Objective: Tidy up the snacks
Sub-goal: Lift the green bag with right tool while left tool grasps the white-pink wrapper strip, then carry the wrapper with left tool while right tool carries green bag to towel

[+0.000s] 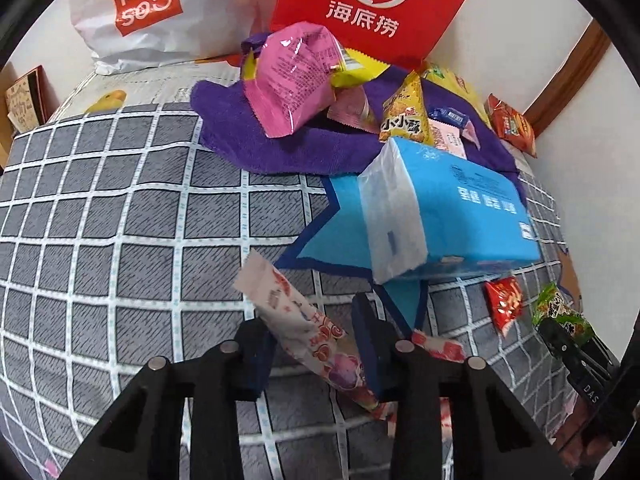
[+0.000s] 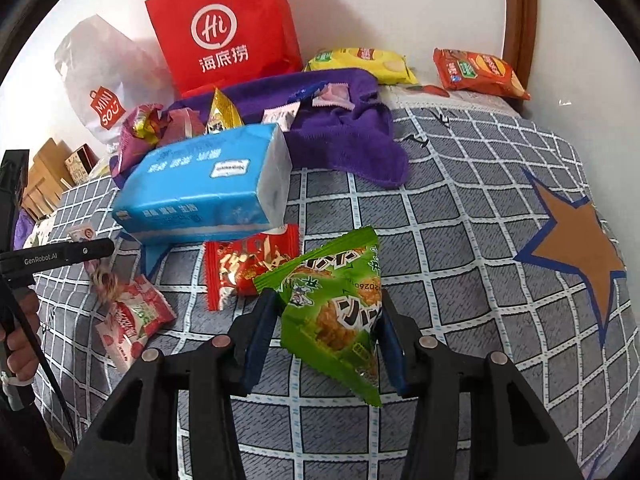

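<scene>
My left gripper is shut on a long white and pink snack packet, held slanting above the grey checked bedcover. In the right wrist view my right gripper is shut on a green triangular snack packet; both blue pads press its sides. That green packet also shows at the right edge of the left wrist view. A small red packet and a strawberry packet lie on the cover between the two grippers.
A blue tissue pack lies ahead, partly on a purple towel strewn with several snacks. A red paper bag and a white bag stand against the wall. Yellow and orange chip bags lie at the back right.
</scene>
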`<state>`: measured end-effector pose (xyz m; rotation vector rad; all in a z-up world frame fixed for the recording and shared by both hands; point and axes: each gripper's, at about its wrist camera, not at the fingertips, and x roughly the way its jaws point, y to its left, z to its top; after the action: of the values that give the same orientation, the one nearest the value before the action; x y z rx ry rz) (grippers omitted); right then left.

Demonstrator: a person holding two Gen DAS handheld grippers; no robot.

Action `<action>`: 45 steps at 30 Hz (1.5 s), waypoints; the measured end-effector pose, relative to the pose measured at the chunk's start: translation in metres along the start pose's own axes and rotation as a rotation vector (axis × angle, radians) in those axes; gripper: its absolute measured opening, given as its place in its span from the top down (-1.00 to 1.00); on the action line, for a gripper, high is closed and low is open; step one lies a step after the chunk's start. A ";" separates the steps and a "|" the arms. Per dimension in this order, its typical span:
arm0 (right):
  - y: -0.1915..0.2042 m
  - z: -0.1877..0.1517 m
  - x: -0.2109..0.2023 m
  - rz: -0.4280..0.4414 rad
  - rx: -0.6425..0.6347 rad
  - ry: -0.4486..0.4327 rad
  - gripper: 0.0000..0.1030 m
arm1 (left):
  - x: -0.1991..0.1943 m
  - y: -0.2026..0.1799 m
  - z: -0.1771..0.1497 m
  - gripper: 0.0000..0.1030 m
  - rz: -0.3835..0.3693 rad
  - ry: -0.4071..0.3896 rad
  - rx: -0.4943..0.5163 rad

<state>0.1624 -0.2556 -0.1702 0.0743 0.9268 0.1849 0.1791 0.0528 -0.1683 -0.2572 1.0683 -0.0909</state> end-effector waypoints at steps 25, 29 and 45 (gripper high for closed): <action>0.039 -0.014 -0.055 0.050 -0.032 -0.071 0.07 | -0.077 -0.002 -0.033 0.72 -0.022 -0.108 0.022; 0.040 -0.012 -0.063 0.048 -0.022 -0.081 0.07 | -0.087 -0.007 -0.032 0.72 -0.040 -0.119 0.033; 0.040 0.012 -0.095 0.022 -0.014 -0.135 0.08 | -0.126 -0.038 -0.012 0.72 -0.065 -0.186 0.089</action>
<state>0.1109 -0.2339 -0.0821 0.0827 0.7907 0.2047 0.1098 0.0389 -0.0565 -0.2152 0.8687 -0.1691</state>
